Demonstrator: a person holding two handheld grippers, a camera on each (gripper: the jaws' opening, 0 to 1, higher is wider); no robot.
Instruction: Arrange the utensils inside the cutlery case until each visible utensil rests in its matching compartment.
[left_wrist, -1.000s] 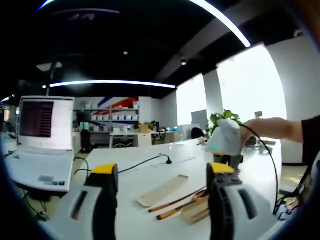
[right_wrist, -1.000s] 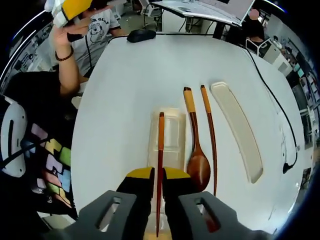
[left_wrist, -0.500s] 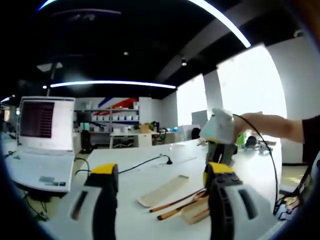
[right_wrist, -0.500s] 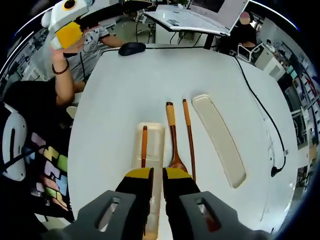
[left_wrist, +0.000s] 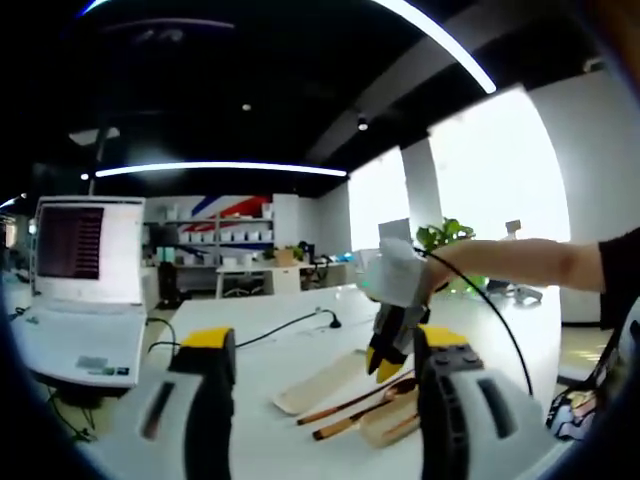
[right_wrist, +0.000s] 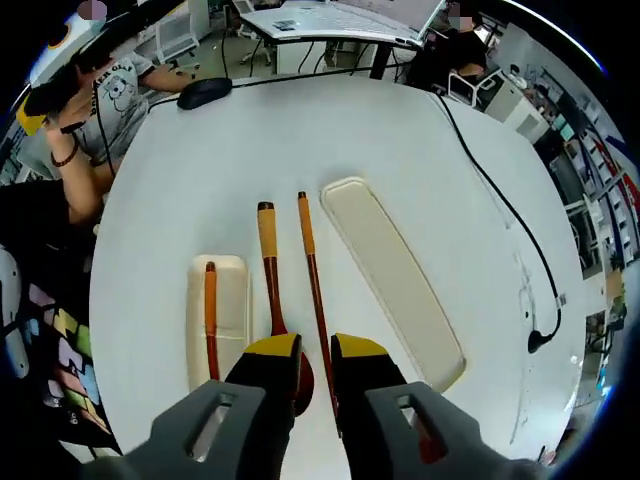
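Open office with dark ceiling and bright light strips, seen past a white round worktop (right_wrist: 400, 140). In the right gripper view: cream shallow cutlery case base (right_wrist: 217, 322) at about 8 o'clock of the worktop, with one reddish-brown wooden chopstick (right_wrist: 210, 318) lying inside along its length. Just beside the case toward 3 o'clock, a brown wooden spoon with a yellow-banded handle (right_wrist: 271, 288), and next to that a second wooden chopstick (right_wrist: 313, 298), both on the bare worktop. Farther toward 3 o'clock, a long cream lid (right_wrist: 392, 278), apart from the case. Black computer mouse (right_wrist: 204, 92) near the 11 o'clock edge. Right tongs (right_wrist: 315, 350) at 6 o'clock, above the spoon bowl, slightly apart and gripping nothing. In the left gripper view: left tongs (left_wrist: 322, 345) wide apart and empty, with a white laptop (left_wrist: 82, 290) at 9 o'clock.
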